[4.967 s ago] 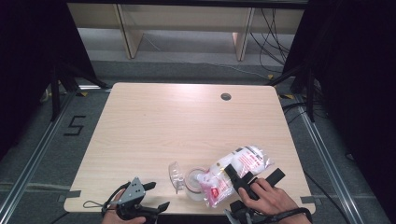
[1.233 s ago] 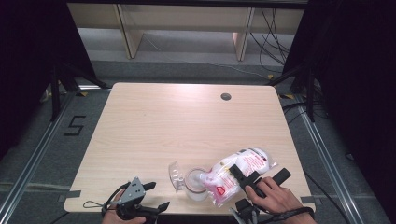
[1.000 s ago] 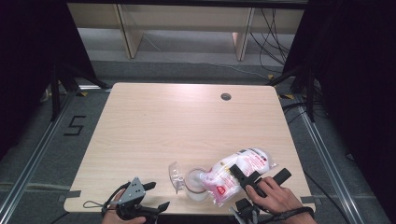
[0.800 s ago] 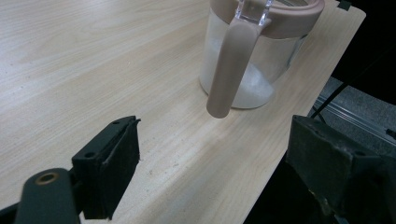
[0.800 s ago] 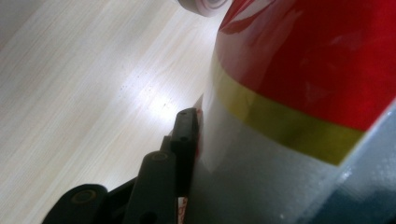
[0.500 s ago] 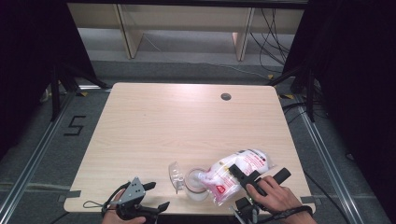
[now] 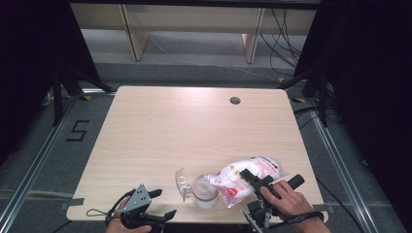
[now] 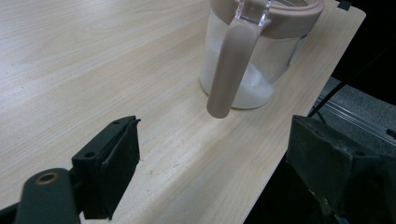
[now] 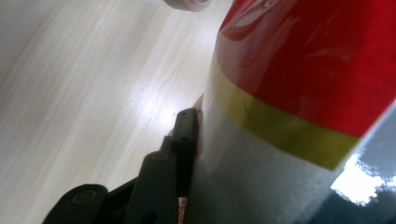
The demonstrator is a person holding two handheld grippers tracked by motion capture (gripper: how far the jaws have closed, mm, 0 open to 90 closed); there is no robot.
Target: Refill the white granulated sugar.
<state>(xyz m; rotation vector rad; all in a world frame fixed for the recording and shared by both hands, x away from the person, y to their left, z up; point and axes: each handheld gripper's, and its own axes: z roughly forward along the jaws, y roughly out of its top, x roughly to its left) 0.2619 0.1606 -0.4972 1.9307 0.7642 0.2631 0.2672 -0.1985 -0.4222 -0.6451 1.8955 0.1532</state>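
A clear jar (image 7: 204, 191) with a pink rim stands near the table's front edge, its clear lid (image 7: 183, 182) flipped open to the left. In the left gripper view the jar (image 8: 252, 60) holds white powder, and a pink strap hangs down its side. A white bag (image 7: 243, 175) with red print lies tilted, its lower end at the jar's rim. My right gripper (image 7: 253, 178) is shut on the bag (image 9: 299, 93), with one jaw pressed to its side. At the front left, my left gripper (image 7: 158, 206) stands open; the left gripper (image 8: 215, 186) holds nothing, the jar a little beyond its jaws.
The wooden table (image 7: 194, 126) has a round cable hole (image 7: 235, 100) at the back right. The front edge runs close under both hands. Wooden shelving (image 7: 194, 24) stands behind the table, and a "5" (image 7: 77, 130) is taped on the floor at the left.
My right hand and the bag have shifted slightly, the bag's lower end staying at the jar. The left gripper has not moved.
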